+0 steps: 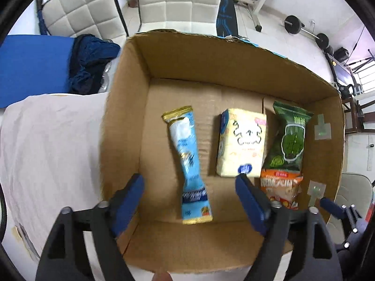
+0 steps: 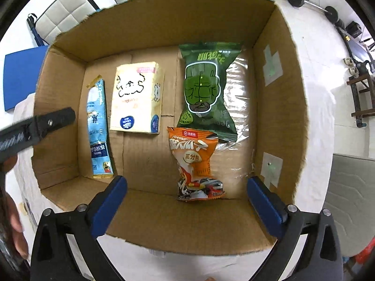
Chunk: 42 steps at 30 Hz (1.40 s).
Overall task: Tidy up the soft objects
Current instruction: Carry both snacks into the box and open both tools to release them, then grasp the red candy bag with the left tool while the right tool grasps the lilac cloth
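An open cardboard box holds several soft packs. A long blue packet lies at the left, a yellow tissue pack in the middle, a green bag at the right, and an orange snack bag in front of it. My left gripper is open and empty above the blue packet. My right gripper is open and empty above the orange bag. The left gripper's body shows in the right wrist view.
The box stands on a table with a white cloth. A blue mat and dark blue fabric lie behind at left. White padded chairs and weights stand beyond.
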Tool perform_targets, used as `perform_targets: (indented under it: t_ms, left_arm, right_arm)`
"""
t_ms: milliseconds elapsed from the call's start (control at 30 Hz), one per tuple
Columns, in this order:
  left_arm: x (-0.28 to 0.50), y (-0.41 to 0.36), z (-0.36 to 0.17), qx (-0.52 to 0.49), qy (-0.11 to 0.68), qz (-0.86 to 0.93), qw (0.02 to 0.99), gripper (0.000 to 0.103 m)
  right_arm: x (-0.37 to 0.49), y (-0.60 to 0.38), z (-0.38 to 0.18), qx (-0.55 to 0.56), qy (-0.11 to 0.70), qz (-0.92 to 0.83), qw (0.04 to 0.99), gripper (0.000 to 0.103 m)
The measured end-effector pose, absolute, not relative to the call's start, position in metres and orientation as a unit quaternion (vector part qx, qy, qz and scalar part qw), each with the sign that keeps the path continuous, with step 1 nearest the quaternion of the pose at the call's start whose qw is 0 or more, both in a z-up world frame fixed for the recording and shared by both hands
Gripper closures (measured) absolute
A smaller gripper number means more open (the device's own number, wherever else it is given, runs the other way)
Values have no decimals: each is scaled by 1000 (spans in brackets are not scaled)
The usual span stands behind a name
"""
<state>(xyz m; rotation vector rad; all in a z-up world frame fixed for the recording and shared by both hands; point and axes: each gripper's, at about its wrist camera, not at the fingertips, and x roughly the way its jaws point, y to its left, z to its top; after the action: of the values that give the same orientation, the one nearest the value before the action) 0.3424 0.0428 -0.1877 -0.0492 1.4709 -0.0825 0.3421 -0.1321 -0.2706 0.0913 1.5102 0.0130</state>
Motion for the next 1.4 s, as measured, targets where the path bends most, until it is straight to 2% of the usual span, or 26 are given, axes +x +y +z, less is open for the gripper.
perform_targets:
  t_ms: [67,533,900,1100,1267,1400]
  left_arm:
    - [328,40,-180,-20,662,-35,749,10]
    - [243,41,-103,-33,572,-30,819,9]
    - [200,46,-63,-24,540,-24,841,9]
    - [186,65,-89,-21,559,12,829,9]
    - [176,89,-138,-31,601,42,798,9]
    - [174,104,-179,-24,628,66,775,9]
  right_arm:
    - [335,-133,-263,33,672,-2,740,0]
    - [265,-133,-184,21,591,-25,806,0]
    - [224,-141,-133,50,552,-27,832,0]
    - [215,-139,-175,77,605,-14,792,0]
    - [202,-133,-259,132,677,-18,724,0]
    - [189,-137,-315,199,702,-48,682,0]
